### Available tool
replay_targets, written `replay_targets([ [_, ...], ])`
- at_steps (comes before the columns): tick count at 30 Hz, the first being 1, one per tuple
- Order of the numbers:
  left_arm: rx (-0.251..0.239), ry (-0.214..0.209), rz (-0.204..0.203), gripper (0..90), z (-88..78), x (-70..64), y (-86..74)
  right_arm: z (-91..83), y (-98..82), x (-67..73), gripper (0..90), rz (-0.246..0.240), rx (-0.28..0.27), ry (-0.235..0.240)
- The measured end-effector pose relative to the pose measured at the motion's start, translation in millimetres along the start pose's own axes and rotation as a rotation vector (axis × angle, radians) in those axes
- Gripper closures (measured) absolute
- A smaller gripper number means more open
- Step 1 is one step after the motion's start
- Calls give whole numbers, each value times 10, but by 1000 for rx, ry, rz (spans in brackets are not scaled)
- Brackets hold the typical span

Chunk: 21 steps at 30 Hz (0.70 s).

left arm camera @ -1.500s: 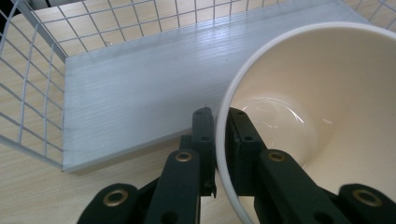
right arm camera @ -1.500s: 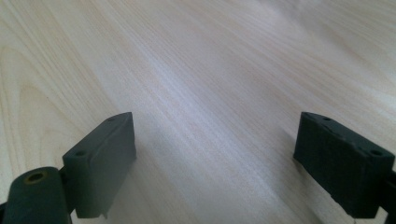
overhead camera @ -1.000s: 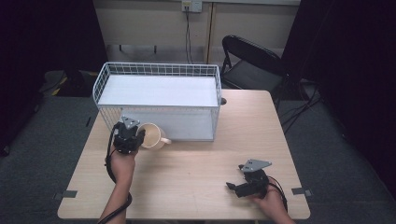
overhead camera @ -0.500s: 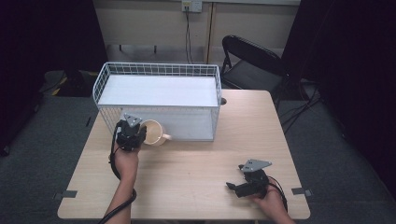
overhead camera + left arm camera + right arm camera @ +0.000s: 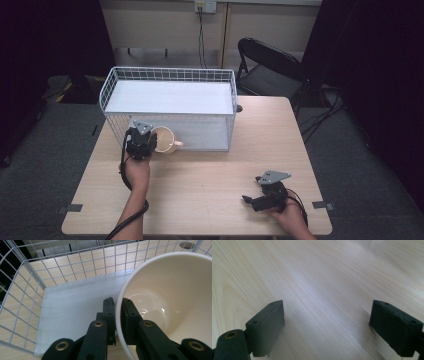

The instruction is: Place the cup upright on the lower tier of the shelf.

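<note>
Left hand-held gripper [image 5: 115, 305] pinches cream mug [image 5: 172, 297] rim; right hand-held gripper [image 5: 327, 325] gapes empty.

Looks like a lab or studio recording setup, not anyone's home

Black curtains [image 5: 45, 45] hang down both sides. A lone light wooden table [image 5: 200, 200] sits on grey carpet [image 5: 45, 165], with bits of tape [image 5: 74, 208] on the floor at its corners. There's a folding chair [image 5: 270, 65] behind it, and a cable runs up to a wall outlet [image 5: 205, 6]. Bare and staged, really.
</note>
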State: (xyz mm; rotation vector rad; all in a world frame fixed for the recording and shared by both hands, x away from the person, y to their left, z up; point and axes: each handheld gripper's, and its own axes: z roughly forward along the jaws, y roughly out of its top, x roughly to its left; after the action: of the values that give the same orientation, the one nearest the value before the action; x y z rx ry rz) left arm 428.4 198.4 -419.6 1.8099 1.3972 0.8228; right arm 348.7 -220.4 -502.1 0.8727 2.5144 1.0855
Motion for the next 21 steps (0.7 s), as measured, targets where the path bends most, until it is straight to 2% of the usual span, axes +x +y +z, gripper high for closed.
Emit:
replay_targets([
  [6, -3, 11, 9, 833, 17, 0, 41, 0, 0, 0, 119, 0, 0, 0],
  [11, -13, 21, -9, 833, 70, -22, 24, 1, 0, 1, 119, 0, -1, -1],
  [21, -14, 39, -6, 833, 143, -54, 23, 0, 0, 0, 119, 0, 0, 0],
])
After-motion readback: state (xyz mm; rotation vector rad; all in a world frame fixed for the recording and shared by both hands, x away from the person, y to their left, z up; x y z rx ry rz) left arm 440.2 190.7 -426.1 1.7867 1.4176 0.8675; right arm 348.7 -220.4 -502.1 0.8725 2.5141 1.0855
